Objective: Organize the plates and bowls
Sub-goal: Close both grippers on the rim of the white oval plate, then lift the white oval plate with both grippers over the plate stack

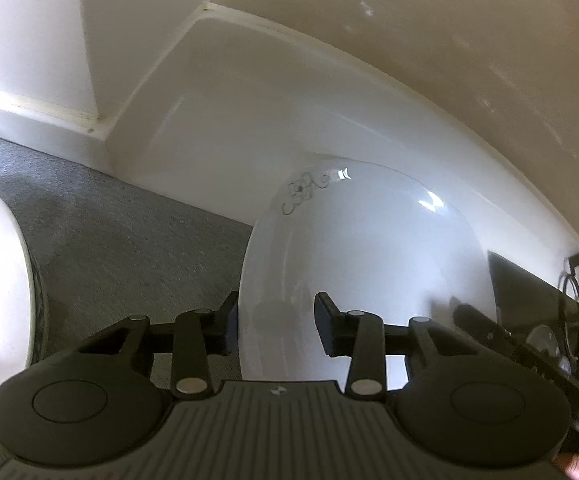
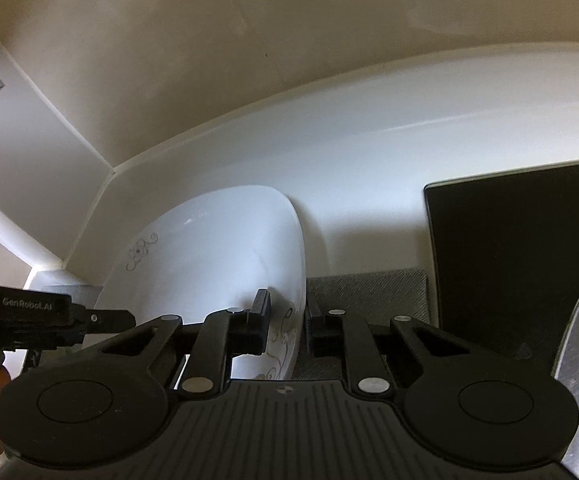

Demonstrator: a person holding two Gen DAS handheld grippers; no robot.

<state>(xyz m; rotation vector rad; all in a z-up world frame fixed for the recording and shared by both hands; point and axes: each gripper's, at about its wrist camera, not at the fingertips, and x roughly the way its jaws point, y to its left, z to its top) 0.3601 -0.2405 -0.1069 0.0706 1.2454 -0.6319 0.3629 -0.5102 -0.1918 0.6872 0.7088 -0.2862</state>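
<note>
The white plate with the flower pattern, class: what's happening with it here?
A person holds a gripper in each hand. The white plate stands on edge against the white wall. The right gripper has its fingers on either side of the plate's rim; the left gripper straddles its other edge, fingers wider apart. A grey mat lies below.

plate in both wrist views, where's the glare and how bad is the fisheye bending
Left wrist view: small bright glints sit near the plate's upper rim, and the wall edge bows into a strong curve. Right wrist view: the plate shows only a faint highlight near its top, casts a soft shadow on the wall to its right, and the dark panel's edges bend.
</note>
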